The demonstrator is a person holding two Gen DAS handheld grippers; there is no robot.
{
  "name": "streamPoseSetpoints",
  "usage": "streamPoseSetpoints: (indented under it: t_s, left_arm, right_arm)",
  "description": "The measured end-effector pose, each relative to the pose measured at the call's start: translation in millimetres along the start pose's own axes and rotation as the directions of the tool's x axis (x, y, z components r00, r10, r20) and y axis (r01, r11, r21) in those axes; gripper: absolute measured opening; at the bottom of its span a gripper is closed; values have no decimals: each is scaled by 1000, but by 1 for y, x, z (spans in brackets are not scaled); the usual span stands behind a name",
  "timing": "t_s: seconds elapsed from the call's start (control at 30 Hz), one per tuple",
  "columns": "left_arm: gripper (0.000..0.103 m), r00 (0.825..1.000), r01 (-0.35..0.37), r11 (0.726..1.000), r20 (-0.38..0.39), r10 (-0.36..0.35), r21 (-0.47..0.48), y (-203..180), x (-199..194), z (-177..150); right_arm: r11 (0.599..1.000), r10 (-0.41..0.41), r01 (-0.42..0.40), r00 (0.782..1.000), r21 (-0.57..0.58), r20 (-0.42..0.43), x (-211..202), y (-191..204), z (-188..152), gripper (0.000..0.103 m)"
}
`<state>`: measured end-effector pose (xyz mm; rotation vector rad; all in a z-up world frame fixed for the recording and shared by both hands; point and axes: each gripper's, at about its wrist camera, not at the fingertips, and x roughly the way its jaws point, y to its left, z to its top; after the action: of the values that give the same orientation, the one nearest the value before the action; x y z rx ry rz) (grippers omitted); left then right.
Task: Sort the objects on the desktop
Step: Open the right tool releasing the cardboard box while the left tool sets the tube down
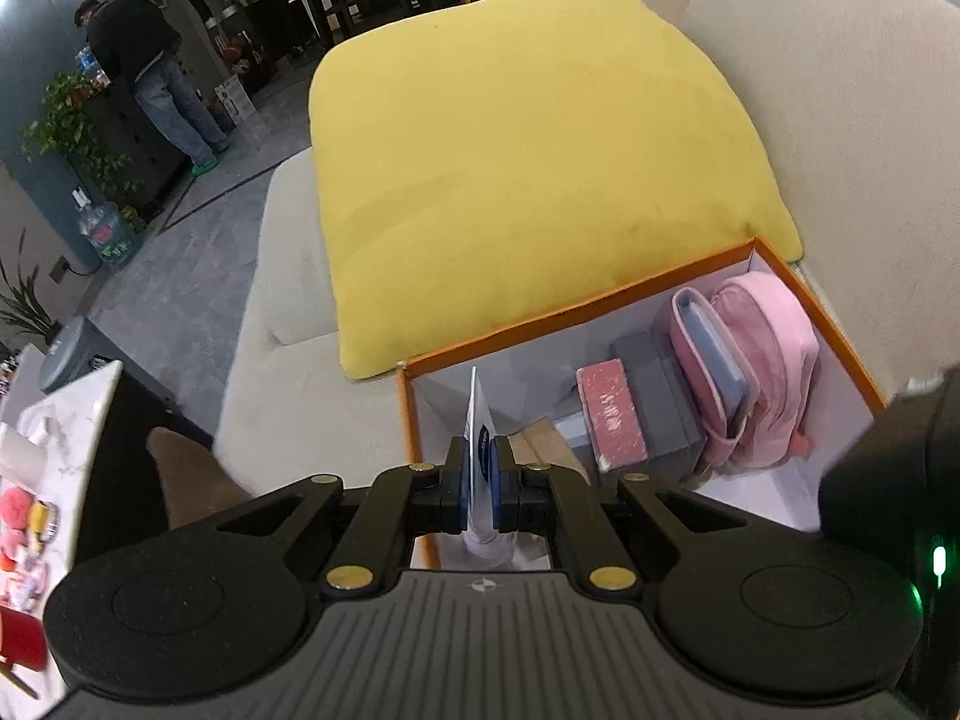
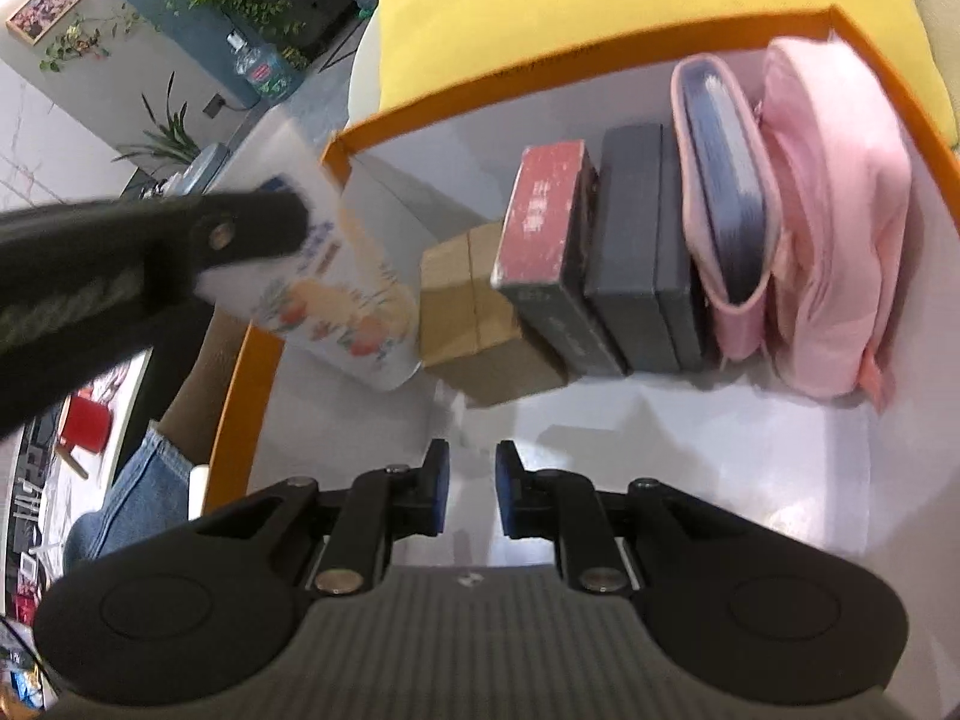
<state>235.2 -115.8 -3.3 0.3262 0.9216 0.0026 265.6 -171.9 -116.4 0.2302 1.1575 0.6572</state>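
Left tongs [image 1: 478, 468] clenched on packet [image 2: 336, 276], over box [image 2: 288, 330]; right tongs [image 2: 471, 492] slightly parted, empty. Next: lower packet beside cartons [image 2: 474, 312].

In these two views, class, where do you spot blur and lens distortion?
Right wrist view: the white packet in the left tongs is motion-smeared, and the orange box rim bows into a curve. Left wrist view: sharper, but the picture corners go dark.

Left tool [image 1: 479, 474] clamped shut — right tool [image 2: 471, 492] slightly parted, empty.
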Motion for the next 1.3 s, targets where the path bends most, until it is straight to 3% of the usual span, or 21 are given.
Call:
streamPoseSetpoints:
  t_s: [0.23,0.37,0.67,0.83,0.93,1.03,1.17,1.3]
  left_arm:
    - [6,995,91,993,43,-88,-74,11,10,0]
    - [6,992,115,987,73,-107,-116,19,16,0]
    - [6,986,161,962,-11,-167,-220,38,39,-7]
    - [7,977,210,944,9,-215,-256,45,41,-6]
    - [7,973,223,934,9,-229,-279,49,41,-4]
    - [7,969,237,929,6,-246,-286,53,39,-3]
    - [7,966,252,925,17,-258,-284,60,31,-3]
    - [7,959,282,914,65,-276,-290,73,18,-5]
  right_arm:
    - [998,54,-54,999,23,0,3,-5,-9,18]
    - [999,-38,39,998,-33,48,7,-2,-6,18]
    - [999,-22,24,998,-38,60,17,-6,-2,18]
    - [998,-40,44,994,-34,103,21,-8,0,17]
    - [999,-31,34,995,-31,90,23,-11,6,17]
    - [993,-93,96,995,-75,49,0,4,7,19]
    - [992,-37,34,999,-121,-21,-8,10,0,19]
    - [985,-57,48,997,-164,-49,2,19,-7,19]
